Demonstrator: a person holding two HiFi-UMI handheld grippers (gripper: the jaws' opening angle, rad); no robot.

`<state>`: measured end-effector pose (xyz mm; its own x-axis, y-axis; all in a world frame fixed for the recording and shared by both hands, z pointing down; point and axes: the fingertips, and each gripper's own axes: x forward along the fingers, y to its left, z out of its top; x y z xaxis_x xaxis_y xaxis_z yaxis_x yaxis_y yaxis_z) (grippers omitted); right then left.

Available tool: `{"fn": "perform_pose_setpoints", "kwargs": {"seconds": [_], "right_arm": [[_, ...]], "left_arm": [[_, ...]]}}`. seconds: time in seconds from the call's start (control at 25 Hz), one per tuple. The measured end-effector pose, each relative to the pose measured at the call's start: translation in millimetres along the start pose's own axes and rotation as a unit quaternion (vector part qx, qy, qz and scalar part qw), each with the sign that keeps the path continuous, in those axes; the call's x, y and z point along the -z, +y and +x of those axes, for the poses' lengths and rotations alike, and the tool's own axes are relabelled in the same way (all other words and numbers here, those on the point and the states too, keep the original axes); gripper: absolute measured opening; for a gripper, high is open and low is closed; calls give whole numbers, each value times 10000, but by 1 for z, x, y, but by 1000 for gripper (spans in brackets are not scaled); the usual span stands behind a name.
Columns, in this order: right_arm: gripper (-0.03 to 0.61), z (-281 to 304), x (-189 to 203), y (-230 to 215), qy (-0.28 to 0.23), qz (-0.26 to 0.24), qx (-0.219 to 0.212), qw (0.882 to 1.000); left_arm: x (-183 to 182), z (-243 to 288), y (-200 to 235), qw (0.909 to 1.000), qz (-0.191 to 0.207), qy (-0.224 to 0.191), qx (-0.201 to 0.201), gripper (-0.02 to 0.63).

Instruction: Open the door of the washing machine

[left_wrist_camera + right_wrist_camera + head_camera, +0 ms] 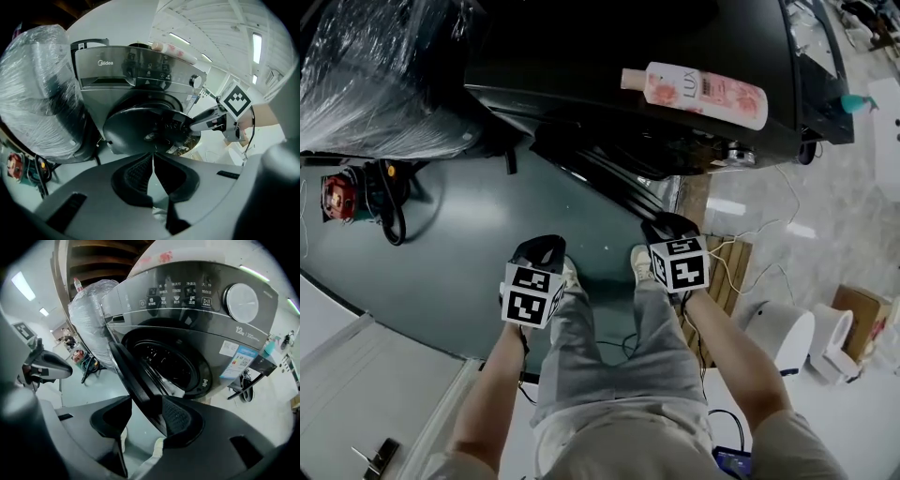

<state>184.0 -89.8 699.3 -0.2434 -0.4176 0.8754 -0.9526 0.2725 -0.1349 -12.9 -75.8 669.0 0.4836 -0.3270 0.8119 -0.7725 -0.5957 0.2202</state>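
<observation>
Standing at far left: a bulky shape wrapped in clear plastic film (375, 75), just beside the washing machine (628, 37). A small red device (337, 197) lies on the green floor near it.
Left tongs (546, 247): held low in front of the machine, apart from the door. The tips are pressed together with nothing between them.
Door (600, 173): round and dark, standing partly open from the machine's front. It is hinged at its left edge, and the drum opening (168, 364) shows behind it.
Right tongs (670, 227): gripping the door's free rim, which fills the gap between the two ribbed pads.
Machine front: dark grey, with a row of lit symbols and a round dial (241, 303) towards the right.
Machine top: a pink and white bottle (694, 94) lies on its side.
Far right: wooden slats (727, 272) on the floor beside pale tiles.
</observation>
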Motion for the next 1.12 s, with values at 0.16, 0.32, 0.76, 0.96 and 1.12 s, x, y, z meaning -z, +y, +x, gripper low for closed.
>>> {"fn": "perform_pose_setpoints", "kwargs": {"seconds": [0.16, 0.32, 0.76, 0.96, 1.12], "right_arm": [[225, -3, 15, 20, 132, 220, 74, 9996], [221, -4, 29, 42, 326, 446, 209, 9983], [213, -5, 75, 130, 960, 944, 200, 9907], [199, -2, 89, 182, 1093, 943, 77, 9895], [194, 5, 92, 221, 1240, 1076, 3, 9864]], "left_arm": [[31, -13, 2, 9996, -274, 46, 11, 29], [58, -26, 8, 9993, -352, 70, -68, 29], [124, -80, 40, 9951, -875, 40, -448, 29], [154, -108, 58, 9920, -1097, 81, -614, 29], [173, -130, 76, 9883, -1385, 103, -628, 29]]}}
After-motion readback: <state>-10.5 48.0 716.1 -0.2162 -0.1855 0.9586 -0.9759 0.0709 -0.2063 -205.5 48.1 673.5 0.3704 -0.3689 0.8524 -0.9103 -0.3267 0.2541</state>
